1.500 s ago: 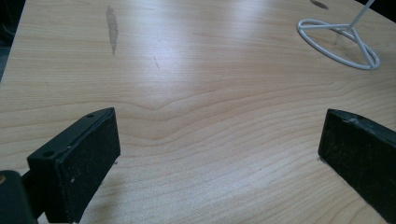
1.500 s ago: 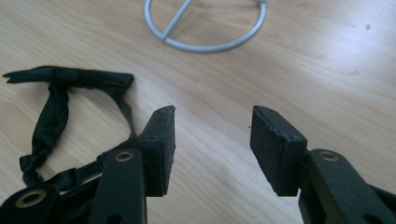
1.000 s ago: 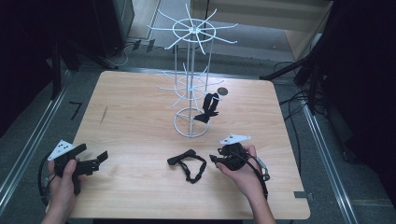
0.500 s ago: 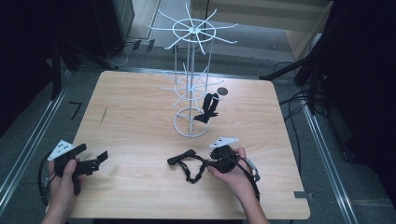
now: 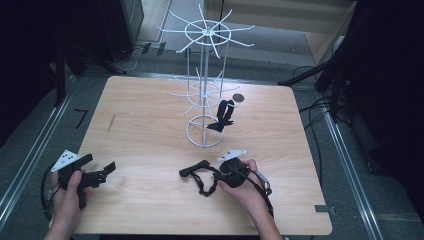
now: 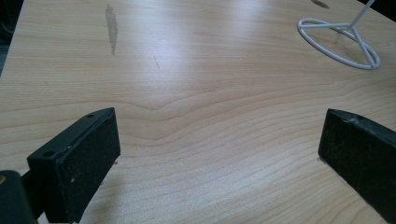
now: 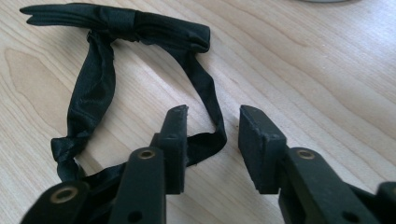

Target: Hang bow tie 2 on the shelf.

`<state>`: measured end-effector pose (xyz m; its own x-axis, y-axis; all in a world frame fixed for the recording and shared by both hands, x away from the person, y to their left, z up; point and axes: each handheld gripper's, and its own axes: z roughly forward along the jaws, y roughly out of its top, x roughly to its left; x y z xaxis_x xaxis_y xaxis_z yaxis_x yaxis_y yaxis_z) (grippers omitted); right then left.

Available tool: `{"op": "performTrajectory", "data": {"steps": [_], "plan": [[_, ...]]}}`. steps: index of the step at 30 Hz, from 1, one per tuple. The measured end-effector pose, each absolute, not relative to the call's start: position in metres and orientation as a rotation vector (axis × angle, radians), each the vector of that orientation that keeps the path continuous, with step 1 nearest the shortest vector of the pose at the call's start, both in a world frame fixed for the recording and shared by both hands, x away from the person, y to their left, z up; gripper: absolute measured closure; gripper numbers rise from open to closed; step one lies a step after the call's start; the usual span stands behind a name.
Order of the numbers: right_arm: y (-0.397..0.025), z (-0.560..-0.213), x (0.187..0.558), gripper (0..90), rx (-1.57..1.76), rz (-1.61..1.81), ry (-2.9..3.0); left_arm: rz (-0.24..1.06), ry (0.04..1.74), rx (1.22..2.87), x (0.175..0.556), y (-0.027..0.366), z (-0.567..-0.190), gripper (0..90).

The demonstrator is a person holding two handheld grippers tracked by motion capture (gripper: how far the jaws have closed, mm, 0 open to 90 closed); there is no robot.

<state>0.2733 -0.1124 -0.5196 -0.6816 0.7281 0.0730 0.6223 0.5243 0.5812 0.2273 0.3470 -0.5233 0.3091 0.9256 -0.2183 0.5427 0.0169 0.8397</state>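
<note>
A black bow tie [image 5: 196,170] with a looped strap lies on the wooden table [image 5: 145,130] near the front. In the right gripper view its bow [image 7: 116,22] lies ahead, and a bend of the strap [image 7: 215,133] sits between the jaws. My right gripper [image 5: 218,176] [image 7: 212,117] is open and low over that bend, its jaws a small gap apart. A second black bow tie [image 5: 222,116] hangs on the white wire rack [image 5: 204,90]. My left gripper [image 5: 106,169] [image 6: 219,130] rests wide open at the front left, holding nothing.
The rack's ring base [image 5: 205,131] [image 6: 338,42] stands mid-table, just beyond the right hand. A dark round spot [image 5: 238,98] lies behind it, and a grey smear [image 5: 111,123] [image 6: 111,25] marks the wood at left. Cables and dark equipment surround the table.
My right gripper has slid left to the bow tie on the table, and the strap now lies between its jaws. The left gripper has stayed put.
</note>
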Motion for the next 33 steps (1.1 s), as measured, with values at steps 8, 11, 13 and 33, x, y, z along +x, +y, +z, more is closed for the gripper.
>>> {"op": "performTrajectory", "data": {"steps": [8, 11, 13, 33], "plan": [[-0.111, -0.52, 0.272, 77.3, 1.149, 0.885, 2.602, 0.516, 1.352, 1.653, 0.228, 0.347, -0.523, 0.0], [-0.109, -0.519, 0.271, 83.7, 1.147, 0.89, 2.62, 0.518, 1.353, 1.651, 0.228, 0.347, -0.523, 0.0], [-0.108, -0.519, 0.271, 87.4, 1.126, 0.895, 2.625, 0.518, 1.353, 1.651, 0.228, 0.347, -0.523, 0.0], [-0.109, -0.496, 0.263, 90.0, 0.994, 0.964, 2.484, 0.518, 1.352, 1.651, 0.228, 0.347, -0.523, 0.0]]}}
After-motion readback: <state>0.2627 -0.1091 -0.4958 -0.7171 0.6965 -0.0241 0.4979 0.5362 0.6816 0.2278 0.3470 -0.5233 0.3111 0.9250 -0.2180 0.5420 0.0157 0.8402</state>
